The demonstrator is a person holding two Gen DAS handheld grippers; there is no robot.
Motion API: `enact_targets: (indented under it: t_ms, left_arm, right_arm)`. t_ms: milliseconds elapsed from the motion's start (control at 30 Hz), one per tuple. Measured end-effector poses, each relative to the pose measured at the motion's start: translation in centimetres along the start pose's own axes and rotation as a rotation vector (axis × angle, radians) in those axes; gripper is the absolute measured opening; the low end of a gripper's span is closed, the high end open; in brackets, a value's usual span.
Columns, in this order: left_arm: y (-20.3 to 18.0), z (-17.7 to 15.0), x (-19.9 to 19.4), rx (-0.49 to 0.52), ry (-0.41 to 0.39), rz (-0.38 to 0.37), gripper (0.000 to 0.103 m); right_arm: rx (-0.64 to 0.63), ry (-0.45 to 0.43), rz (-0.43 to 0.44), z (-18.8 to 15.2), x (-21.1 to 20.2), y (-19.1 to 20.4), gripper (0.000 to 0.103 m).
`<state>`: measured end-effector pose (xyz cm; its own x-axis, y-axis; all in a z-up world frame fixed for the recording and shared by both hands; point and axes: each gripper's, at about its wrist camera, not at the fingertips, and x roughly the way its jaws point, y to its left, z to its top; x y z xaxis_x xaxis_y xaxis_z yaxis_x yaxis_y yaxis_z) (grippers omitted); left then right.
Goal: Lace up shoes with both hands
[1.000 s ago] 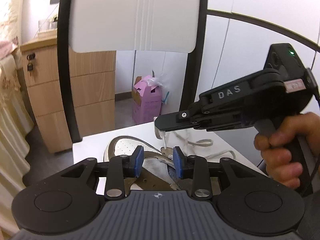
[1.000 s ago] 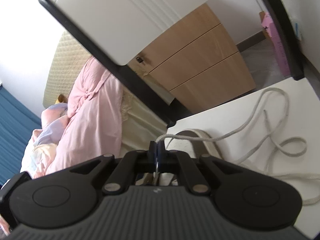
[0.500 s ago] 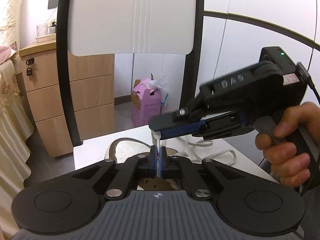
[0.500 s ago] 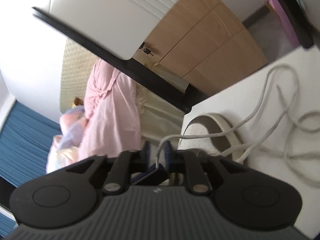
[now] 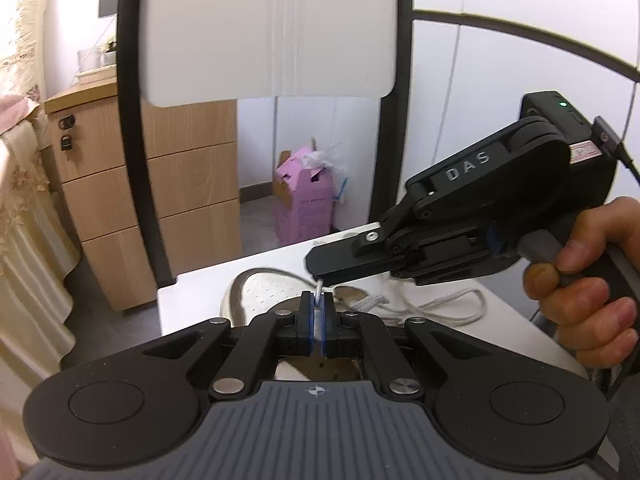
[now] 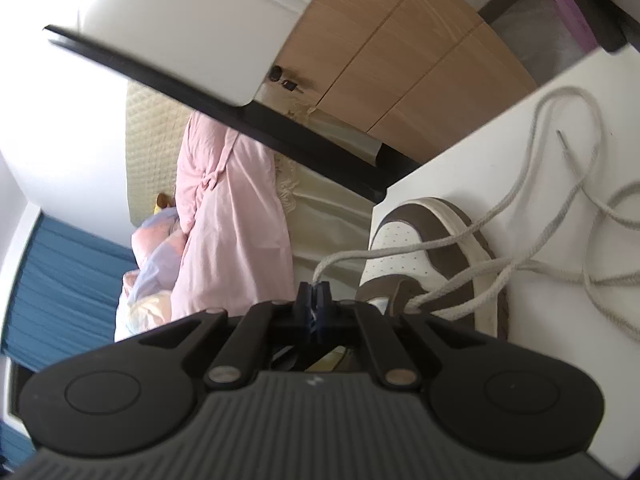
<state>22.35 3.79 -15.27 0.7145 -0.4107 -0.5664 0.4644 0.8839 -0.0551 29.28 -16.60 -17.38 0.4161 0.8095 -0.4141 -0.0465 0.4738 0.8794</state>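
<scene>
Left gripper [image 5: 317, 322]: a second ago agape, now clamped on the shoelace [image 6: 460, 240] tip.
Right gripper [image 6: 315, 300]: jaws parted half a second ago, now pinched on the same lace again (just above the left's).
Shoe [image 6: 424, 248]: unmoved, toe at the white table [image 5: 192, 304] edge.

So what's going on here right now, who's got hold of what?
A person is lacing a brown-and-white sneaker on a white table with two handheld grippers. The left gripper is shut on the shoelace near its tip, and the right gripper is shut on the same lace just above it, both having just closed on it. The rest of the lace lies in loose loops on the table, its other end free.
</scene>
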Motion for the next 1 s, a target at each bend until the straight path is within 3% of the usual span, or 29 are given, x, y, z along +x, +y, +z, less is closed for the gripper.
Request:
enact_targets:
  t_ms: [200, 400, 1000]
  left_arm:
    - [-1.2, -0.3, 0.8, 0.097, 0.038, 0.02, 0.005]
    - [-1.8, -0.5, 1.4, 0.136, 0.055, 0.014, 0.005]
    - [-3.0, -0.5, 3.7, 0.16, 0.114, 0.0, 0.005]
  right_arm:
    - [0.271, -0.044, 0.016, -1.0, 0.3, -3.4, 0.003]
    - [0.326, -0.12, -0.045, -1.2, -1.2, -4.7, 0.003]
    - [-0.028, -0.147, -0.219, -1.6, -0.8, -1.3, 0.002]
